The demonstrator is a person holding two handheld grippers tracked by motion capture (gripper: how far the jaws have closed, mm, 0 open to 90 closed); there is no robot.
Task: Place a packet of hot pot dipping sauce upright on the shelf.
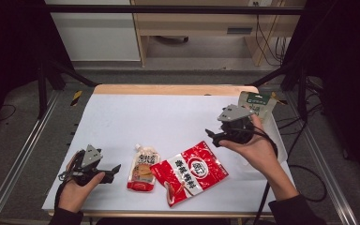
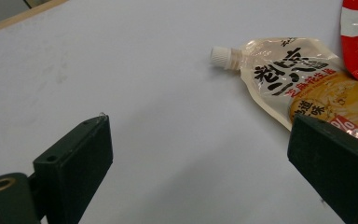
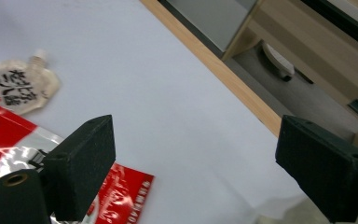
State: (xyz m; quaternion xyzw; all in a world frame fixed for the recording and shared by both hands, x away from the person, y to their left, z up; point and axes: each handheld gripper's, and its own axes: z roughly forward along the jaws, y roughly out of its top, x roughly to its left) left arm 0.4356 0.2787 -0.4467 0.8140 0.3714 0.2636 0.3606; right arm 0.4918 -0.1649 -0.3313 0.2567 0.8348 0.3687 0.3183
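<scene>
While its jaws stand wide apart with nothing between them, the left gripper (image 1: pixel 115 169) rests low at the near left of the white table (image 1: pixel 168 117), held in a person's left hand (image 1: pixel 77 190). Just beside it, to its right, lies a cream spouted pouch (image 1: pixel 142 167), flat on the surface with its white cap pointing away from the person; in the left gripper view the pouch (image 2: pixel 303 84) sits ahead of the right jaw, not touched. The pouch's right edge meets a red snack bag (image 1: pixel 190 172), which lies flat and slanted across the near middle of the table. The right gripper (image 1: pixel 213 137) is held above the table at the right, its jaws likewise spread and empty, pointing left over the bag's far corner. In the right gripper view the red bag (image 3: pixel 9 140) shows beneath the left jaw. Behind that hand a green and white packet (image 1: pixel 257 104) sits near the far right corner.
</scene>
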